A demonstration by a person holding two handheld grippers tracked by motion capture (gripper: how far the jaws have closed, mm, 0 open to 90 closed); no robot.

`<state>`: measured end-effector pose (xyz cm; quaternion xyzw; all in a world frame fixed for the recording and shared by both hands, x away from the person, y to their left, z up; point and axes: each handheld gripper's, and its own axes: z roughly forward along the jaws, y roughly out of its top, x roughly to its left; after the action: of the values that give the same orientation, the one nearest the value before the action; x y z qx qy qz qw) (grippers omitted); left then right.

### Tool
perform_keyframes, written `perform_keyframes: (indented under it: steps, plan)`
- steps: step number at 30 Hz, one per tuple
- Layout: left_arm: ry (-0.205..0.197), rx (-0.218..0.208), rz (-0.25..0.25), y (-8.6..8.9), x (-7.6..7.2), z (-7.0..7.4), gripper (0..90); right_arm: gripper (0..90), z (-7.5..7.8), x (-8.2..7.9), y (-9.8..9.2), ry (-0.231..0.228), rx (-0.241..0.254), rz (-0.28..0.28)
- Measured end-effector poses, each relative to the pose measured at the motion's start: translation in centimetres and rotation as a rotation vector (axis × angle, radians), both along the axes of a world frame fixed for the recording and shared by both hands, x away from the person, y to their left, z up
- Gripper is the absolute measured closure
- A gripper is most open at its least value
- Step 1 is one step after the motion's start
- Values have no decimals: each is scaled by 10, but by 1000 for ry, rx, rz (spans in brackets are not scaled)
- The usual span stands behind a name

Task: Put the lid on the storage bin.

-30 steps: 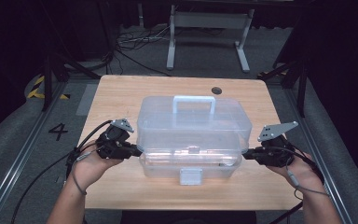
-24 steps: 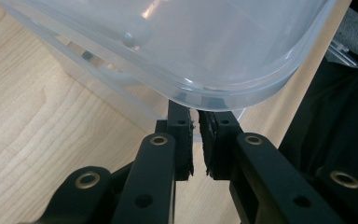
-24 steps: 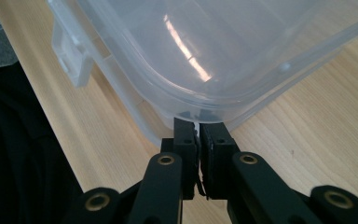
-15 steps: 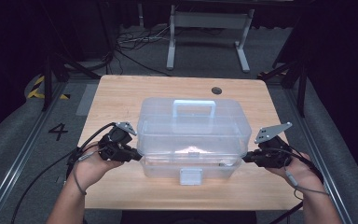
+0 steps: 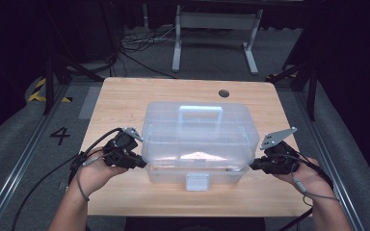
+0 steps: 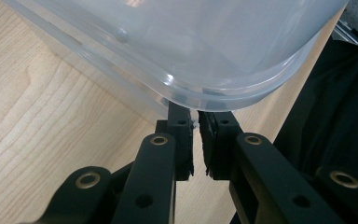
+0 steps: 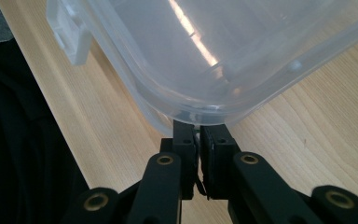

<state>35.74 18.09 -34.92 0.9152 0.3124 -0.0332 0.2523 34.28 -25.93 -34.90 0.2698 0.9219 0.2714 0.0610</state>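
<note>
On table (image 5: 125, 96): clear plastic box (image 5: 200, 139), translucent lidded, top handle, front latch. Left gripper (image 6: 196, 126) and right gripper (image 7: 198, 130) jaws nearly together, clamped on its lid rim.

Wooden table (image 5: 125, 103), cables (image 5: 135, 50) beyond
</note>
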Motion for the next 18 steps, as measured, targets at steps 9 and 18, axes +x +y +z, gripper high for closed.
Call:
perform_keyframes:
  steps: [9,18]
  plan:
    - [22,0,-7,2,0,-1,822,850,-3,0,1,15,-15,10]
    - [41,31,-7,7,0,-4,808,848,-7,2,-1,38,-46,9]
